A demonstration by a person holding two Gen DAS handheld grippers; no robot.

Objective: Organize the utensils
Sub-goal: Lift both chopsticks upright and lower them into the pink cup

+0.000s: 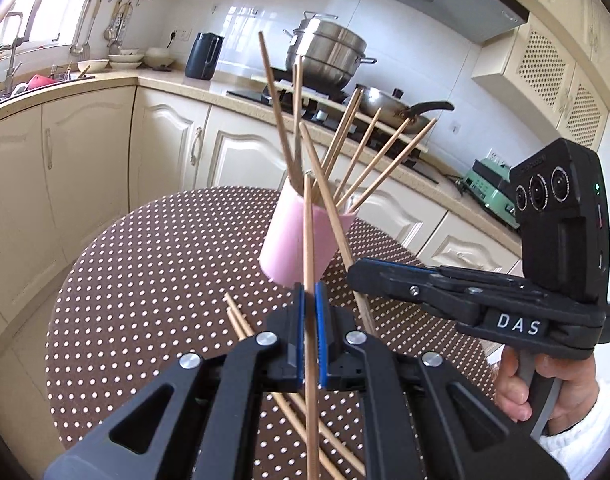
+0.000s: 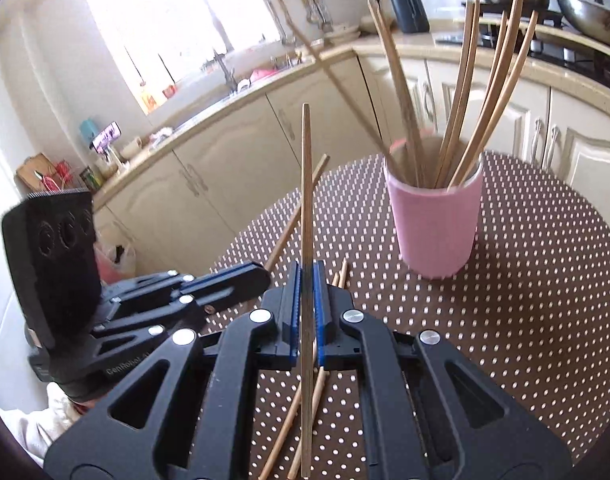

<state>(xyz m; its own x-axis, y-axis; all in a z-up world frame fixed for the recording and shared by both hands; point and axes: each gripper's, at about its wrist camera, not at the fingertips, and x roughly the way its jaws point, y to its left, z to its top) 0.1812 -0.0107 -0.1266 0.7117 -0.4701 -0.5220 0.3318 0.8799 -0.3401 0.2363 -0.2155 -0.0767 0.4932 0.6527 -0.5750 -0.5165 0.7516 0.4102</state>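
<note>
Left gripper (image 1: 309, 292): jaws closed on a single wooden chopstick (image 1: 309, 264), which runs upright between the blue pads (image 1: 301, 312) and passes out below them. Ahead of the fingertips stands the pink cup (image 1: 289, 236) on the round table (image 1: 145, 280) with its brown, white-dotted cover. The cup holds a spread bundle of chopsticks (image 1: 345, 140) that fan outward above its rim. Left of and beneath the fingers, several loose chopsticks (image 1: 237, 320) lie flat on the cover.

Right gripper (image 2: 307, 276): jaws likewise closed on one chopstick (image 2: 305, 184), held nearly vertical, its top end well above the fingertips and its lower end reaching past the bottom of the view. From this gripper the pink cup (image 2: 435, 216) lies ahead and to the right, standing upright, apart from the fingertips. Loose chopsticks (image 2: 293, 412) lie on the table under the fingers.

In the left wrist view the right gripper (image 1: 357, 276) enters from the right, its held chopstick (image 1: 329, 204) leaning across the front of the cup; a hand (image 1: 545, 384) in a white sleeve (image 1: 577, 432) grips its handle. In the right wrist view the left gripper (image 2: 261, 276) appears at the left, just beside the right fingers. Kitchen cabinets (image 2: 209, 168) stand behind the table.
</note>
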